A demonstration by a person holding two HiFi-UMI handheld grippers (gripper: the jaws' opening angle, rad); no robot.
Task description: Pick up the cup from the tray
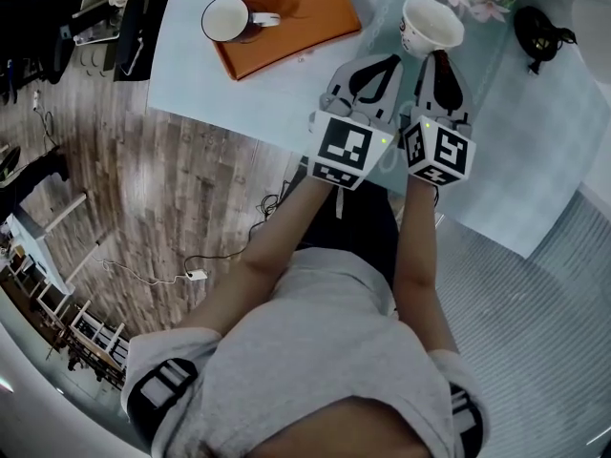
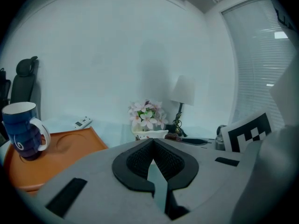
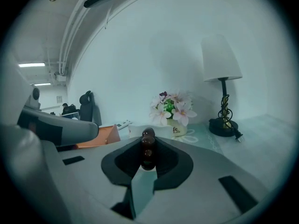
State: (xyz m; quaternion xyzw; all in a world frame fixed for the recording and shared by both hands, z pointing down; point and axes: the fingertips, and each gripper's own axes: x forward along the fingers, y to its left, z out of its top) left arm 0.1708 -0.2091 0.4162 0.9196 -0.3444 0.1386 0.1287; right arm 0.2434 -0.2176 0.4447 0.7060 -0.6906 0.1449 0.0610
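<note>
Two grippers sit side by side over the near edge of the table (image 1: 516,141). The right gripper (image 1: 437,57) is clenched on the dark beaded handle (image 3: 147,148) of the white cup (image 1: 431,25), which is off the orange tray (image 1: 296,12), just to its right. The left gripper (image 1: 377,65) is closed on nothing. A blue mug (image 1: 227,19) stands on the tray's left end.
</note>
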